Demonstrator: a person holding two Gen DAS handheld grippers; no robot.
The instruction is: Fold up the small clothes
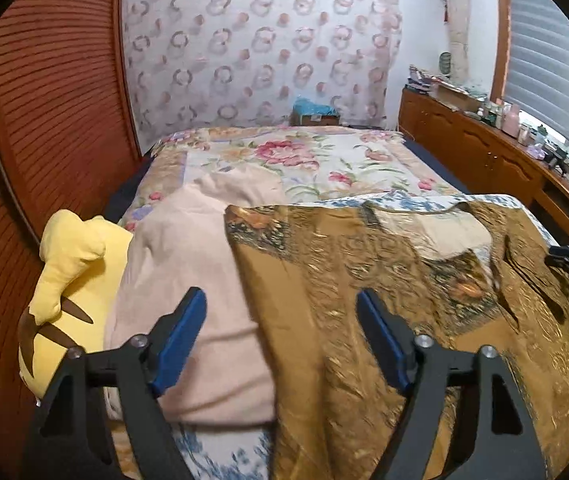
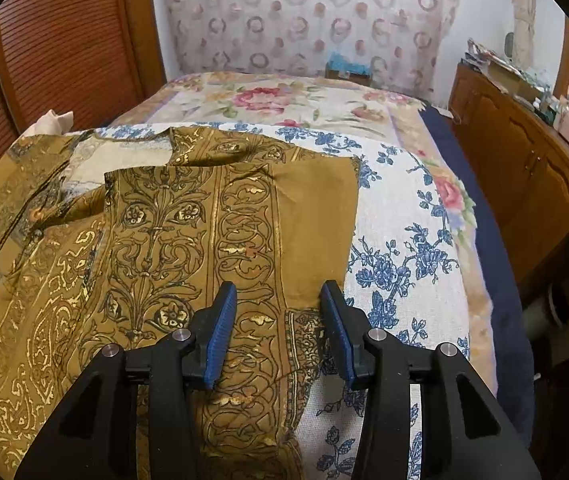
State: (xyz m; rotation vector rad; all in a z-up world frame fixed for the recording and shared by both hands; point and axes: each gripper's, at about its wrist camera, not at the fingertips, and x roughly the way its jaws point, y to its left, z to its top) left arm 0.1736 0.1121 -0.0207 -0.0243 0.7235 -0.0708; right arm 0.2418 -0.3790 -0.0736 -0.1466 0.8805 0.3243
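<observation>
Nearest to the left wrist camera stands the left gripper (image 1: pixel 282 316), its blue pads wide apart and holding nothing; below it lie the left edge of the ochre patterned garment (image 1: pixel 384 280) and the pink folded cloth (image 1: pixel 188 264) beside it. This view is blurred in the near part, so I cannot tell if the pads touch the fabric. In the right wrist view the right gripper (image 2: pixel 278 308) has its jaws partly apart, with the garment (image 2: pixel 188 240) under them; the pads seem to hover just over the cloth and grip nothing, though contact is hard to judge. The garment lies spread flat on the white cloth with blue flowers (image 2: pixel 396 248), which covers the near part of the bed (image 2: pixel 268 96). Its long axis runs from near to far, the neck opening at the far end, and one side panel is folded over the middle with a straight far-right corner. The near hem is cut off by the picture edge and hidden behind the gripper bodies. A yellow plush toy (image 1: pixel 72 264) rests at the left, partly hidden by the pink cloth. At the right edge of the left view a dark piece, probably the other gripper, is only partly seen.
</observation>
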